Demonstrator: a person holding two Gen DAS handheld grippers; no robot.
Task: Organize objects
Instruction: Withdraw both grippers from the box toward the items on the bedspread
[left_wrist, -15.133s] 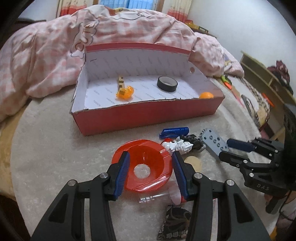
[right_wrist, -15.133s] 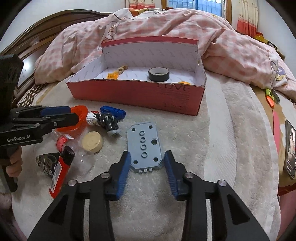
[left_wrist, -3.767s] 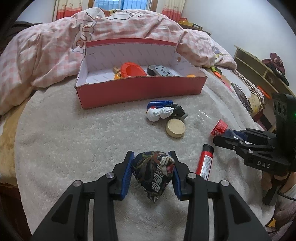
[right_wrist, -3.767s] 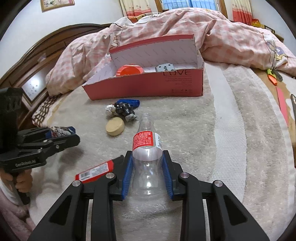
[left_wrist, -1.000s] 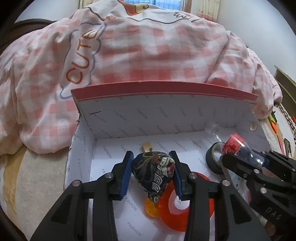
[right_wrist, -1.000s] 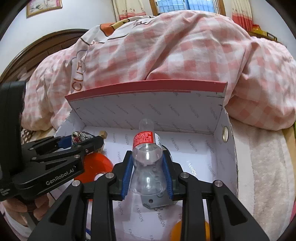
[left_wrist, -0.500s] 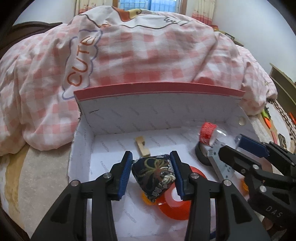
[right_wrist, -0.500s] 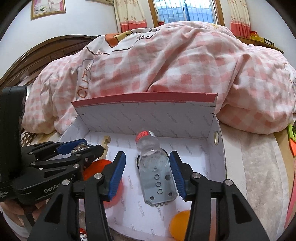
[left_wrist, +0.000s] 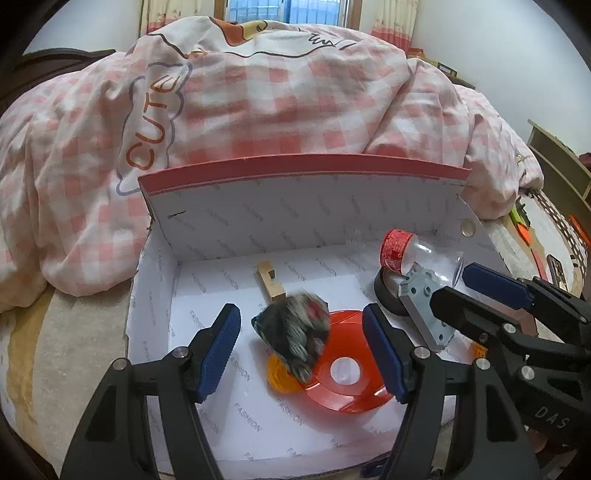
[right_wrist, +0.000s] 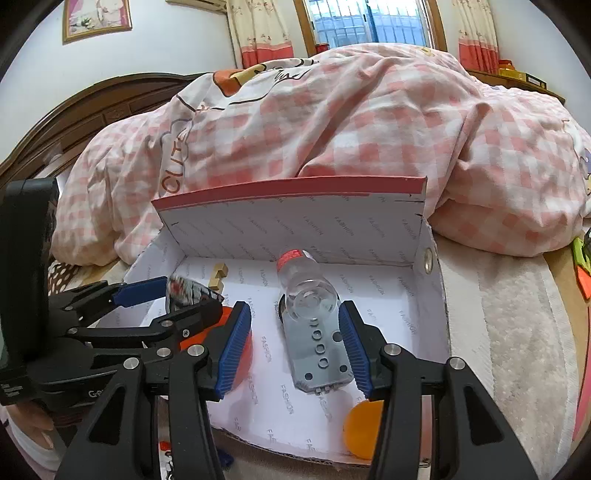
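A red cardboard box with a white inside lies under both grippers. My left gripper has its jaws opening. The dark patterned pouch is blurred between them, clear of both pads, over the red funnel dish. From the right wrist view the pouch sits between the left gripper's fingers. My right gripper is open. The clear bottle with a red label lies loose between its pads, on the grey perforated plate.
Also in the box: a wooden piece, a black tape roll and an orange ball. A pink checked quilt is heaped behind the box. A cream fluffy blanket lies to the right, and a wooden headboard stands at far left.
The left jaws spread wide and the pouch came free of the pads, dropping toward the red dish. The right jaws opened and the bottle settled onto the grey plate.
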